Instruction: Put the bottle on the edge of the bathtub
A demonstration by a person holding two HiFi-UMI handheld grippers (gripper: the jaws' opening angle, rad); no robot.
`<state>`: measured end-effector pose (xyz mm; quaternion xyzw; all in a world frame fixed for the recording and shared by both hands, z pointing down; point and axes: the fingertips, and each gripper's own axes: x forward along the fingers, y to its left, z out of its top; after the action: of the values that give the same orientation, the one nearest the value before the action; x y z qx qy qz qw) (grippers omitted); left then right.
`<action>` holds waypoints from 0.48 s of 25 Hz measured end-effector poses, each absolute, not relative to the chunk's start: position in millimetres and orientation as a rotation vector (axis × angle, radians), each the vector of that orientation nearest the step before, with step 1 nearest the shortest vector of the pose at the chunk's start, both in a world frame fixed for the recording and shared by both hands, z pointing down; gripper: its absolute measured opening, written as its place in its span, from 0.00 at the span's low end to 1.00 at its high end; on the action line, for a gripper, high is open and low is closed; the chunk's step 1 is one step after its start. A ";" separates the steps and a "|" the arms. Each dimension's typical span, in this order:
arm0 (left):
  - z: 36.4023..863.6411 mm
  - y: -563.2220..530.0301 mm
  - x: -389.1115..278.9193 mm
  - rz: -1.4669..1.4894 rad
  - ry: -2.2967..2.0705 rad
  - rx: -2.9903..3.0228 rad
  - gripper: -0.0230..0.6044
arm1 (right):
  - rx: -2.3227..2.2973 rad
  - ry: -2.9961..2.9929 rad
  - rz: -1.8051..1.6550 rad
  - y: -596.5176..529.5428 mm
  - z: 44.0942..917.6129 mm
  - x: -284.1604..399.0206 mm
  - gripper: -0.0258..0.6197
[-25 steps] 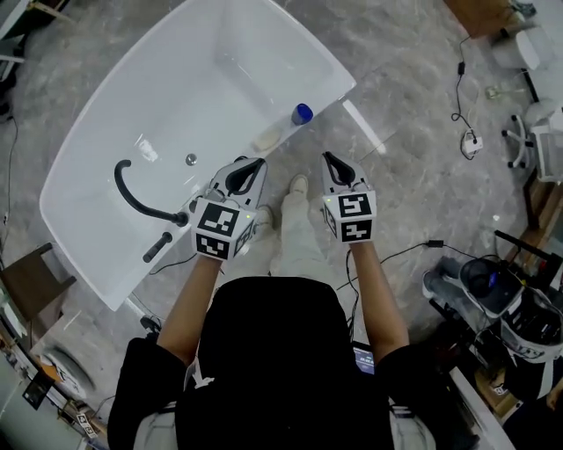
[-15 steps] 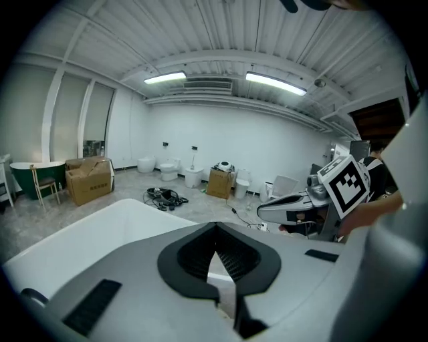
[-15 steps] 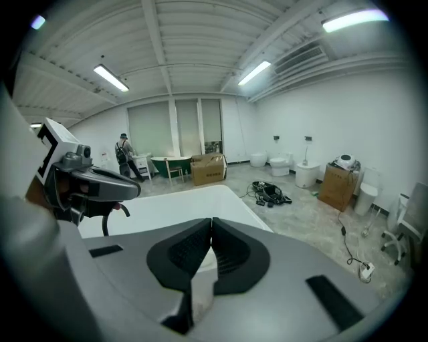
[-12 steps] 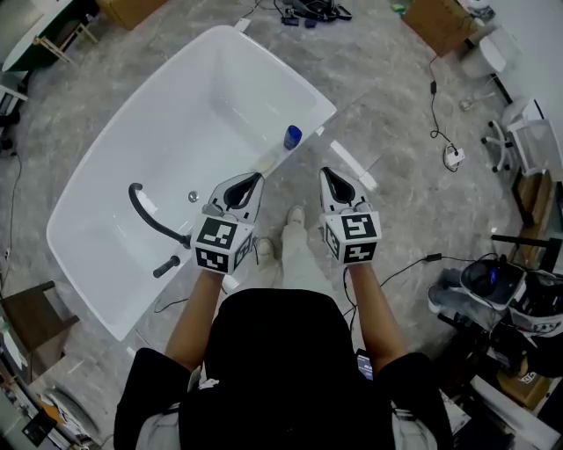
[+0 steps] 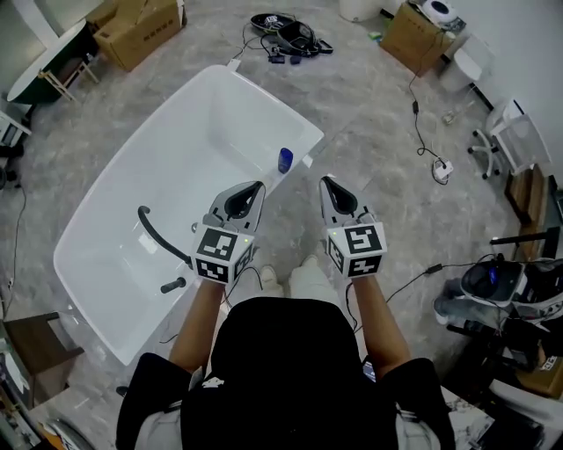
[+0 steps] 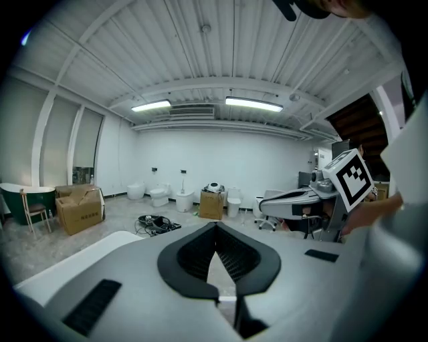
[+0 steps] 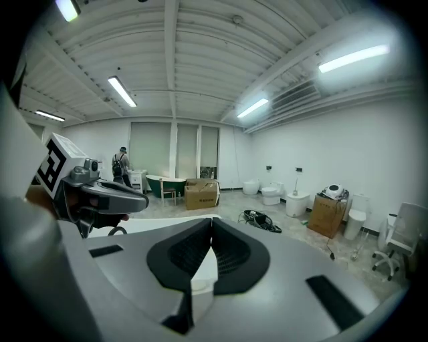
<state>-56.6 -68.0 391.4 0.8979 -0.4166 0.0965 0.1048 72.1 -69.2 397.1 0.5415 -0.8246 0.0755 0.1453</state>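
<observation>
A small bottle (image 5: 285, 160) with a blue cap stands upright on the near rim of the white bathtub (image 5: 202, 132), close to its right corner. Both grippers are held side by side in front of the person, short of the bottle and apart from it. My left gripper (image 5: 256, 186) has its jaws together with nothing between them, and the left gripper view shows the same (image 6: 214, 227). The right gripper (image 5: 325, 181) is likewise shut and empty (image 7: 211, 220). The bottle is out of sight in both gripper views, which look level across the room.
A black curved faucet (image 5: 154, 230) and handle (image 5: 173, 286) sit on the tub's near rim. Cardboard boxes (image 5: 141, 26), a cable tangle (image 5: 286, 35) and an office chair (image 5: 510, 141) stand on the grey floor. A person (image 7: 121, 163) stands far back.
The person has stepped back from the tub, so both grippers are farther from it. The bottle stays standing on the rim.
</observation>
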 end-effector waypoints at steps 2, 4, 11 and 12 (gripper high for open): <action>380.4 -68.0 -50.8 0.291 -1.236 2.662 0.06 | 1.589 -2.402 0.193 -68.0 382.4 80.4 0.08; 368.6 -69.7 -44.8 0.294 -1.248 2.680 0.06 | 1.613 -2.422 0.165 -67.9 368.8 88.9 0.08; 328.5 -64.4 -7.4 0.271 -1.317 2.710 0.06 | 1.604 -2.480 0.149 -61.0 336.3 126.3 0.08; 322.2 -62.2 -2.3 0.253 -1.330 2.713 0.06 | 1.593 -2.484 0.139 -58.7 331.8 130.0 0.08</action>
<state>-2.3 -62.2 322.2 0.8934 -0.4380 0.0833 0.0549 130.0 -58.7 331.8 0.5370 -0.8371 0.0470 0.0936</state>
